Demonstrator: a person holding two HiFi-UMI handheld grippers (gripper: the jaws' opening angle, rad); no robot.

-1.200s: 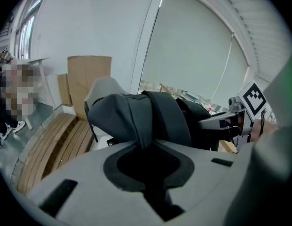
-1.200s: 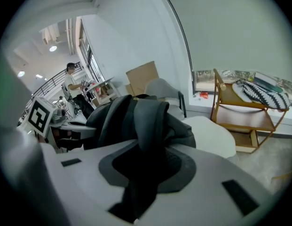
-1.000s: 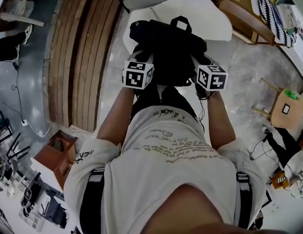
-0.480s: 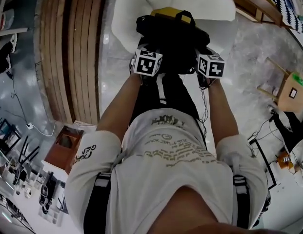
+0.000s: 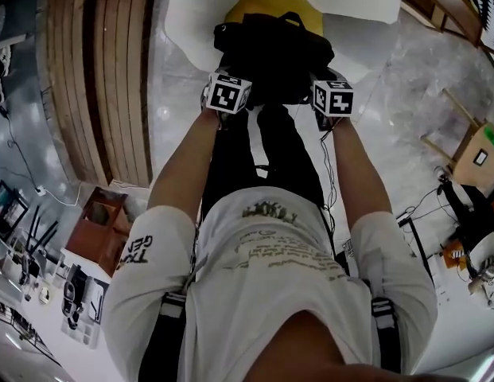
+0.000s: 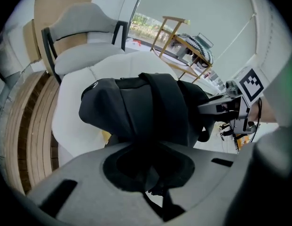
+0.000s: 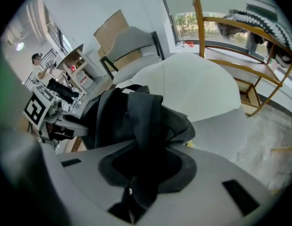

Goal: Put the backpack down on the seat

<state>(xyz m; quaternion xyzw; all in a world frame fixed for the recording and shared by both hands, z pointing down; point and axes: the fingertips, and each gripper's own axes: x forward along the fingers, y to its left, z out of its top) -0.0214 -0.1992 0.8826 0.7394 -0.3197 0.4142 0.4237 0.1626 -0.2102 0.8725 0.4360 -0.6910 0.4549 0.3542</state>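
Both claws are clamped on black fabric of the backpack [image 5: 274, 50]. My left claw [image 6: 153, 173] pinches a dark fold or strap that runs up out of its jaws into the bag, and my right claw [image 7: 136, 182] grips a strap the same way. The backpack hangs between the two claws and just ahead of them, bulging forward. Beyond and below it sits the white seat [image 5: 191, 18], with a yellow cushion [image 5: 258, 6] showing past the bag's far edge. I cannot tell whether the bag's underside touches the seat. Left of my left claw lies a slatted wooden platform [image 5: 111, 78], and further ahead of that claw stands a grey chair [image 6: 84, 27]. Right of my right claw stands a wooden rack [image 7: 258, 51].
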